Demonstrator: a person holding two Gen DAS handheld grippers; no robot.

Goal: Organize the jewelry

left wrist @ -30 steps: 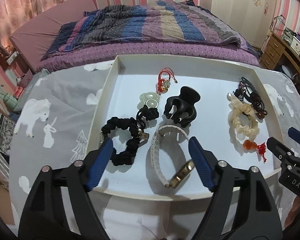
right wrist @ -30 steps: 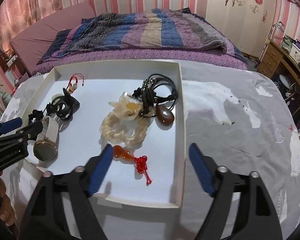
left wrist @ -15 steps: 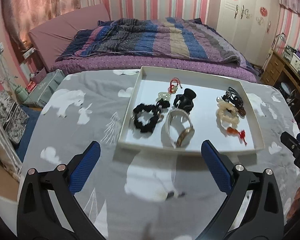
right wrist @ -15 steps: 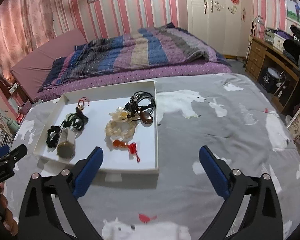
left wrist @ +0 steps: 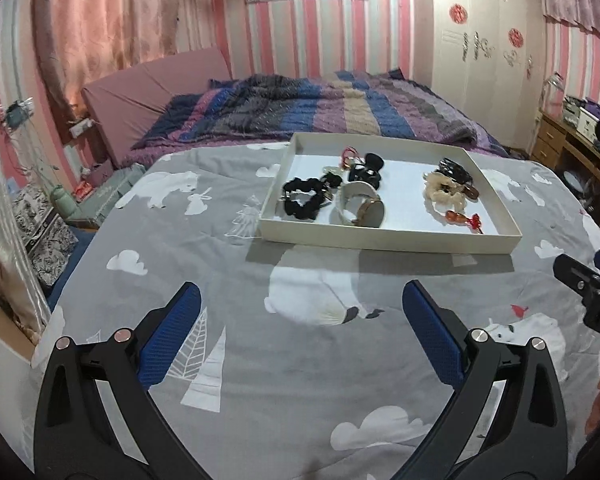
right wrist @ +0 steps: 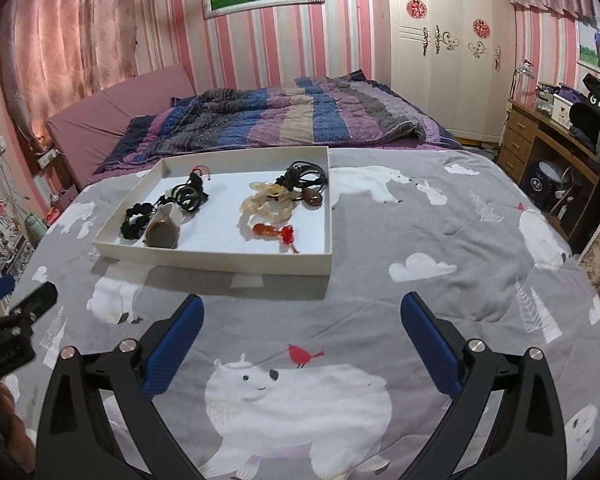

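Observation:
A white tray (left wrist: 384, 236) sits on the grey bear-print cloth and also shows in the right wrist view (right wrist: 220, 258). In it lie a black scrunchie (left wrist: 303, 197), a white watch (left wrist: 360, 205), a black claw clip (left wrist: 367, 168), a cream scrunchie (left wrist: 444, 192), dark cords (left wrist: 456, 172) and a red-orange charm (left wrist: 462, 218). My left gripper (left wrist: 300, 334) is open and empty, well back from the tray. My right gripper (right wrist: 302, 340) is open and empty, also well short of the tray (right wrist: 220, 258).
A bed with a striped quilt (left wrist: 320, 112) lies behind the table. A wooden desk (right wrist: 548, 140) stands at the right. A white wardrobe (right wrist: 444, 52) is at the back. Boxes and a bottle (left wrist: 60, 200) sit on the floor at left.
Both grippers have pulled back and risen away from the tray, which now looks smaller and farther. The jewelry in the tray has not moved.

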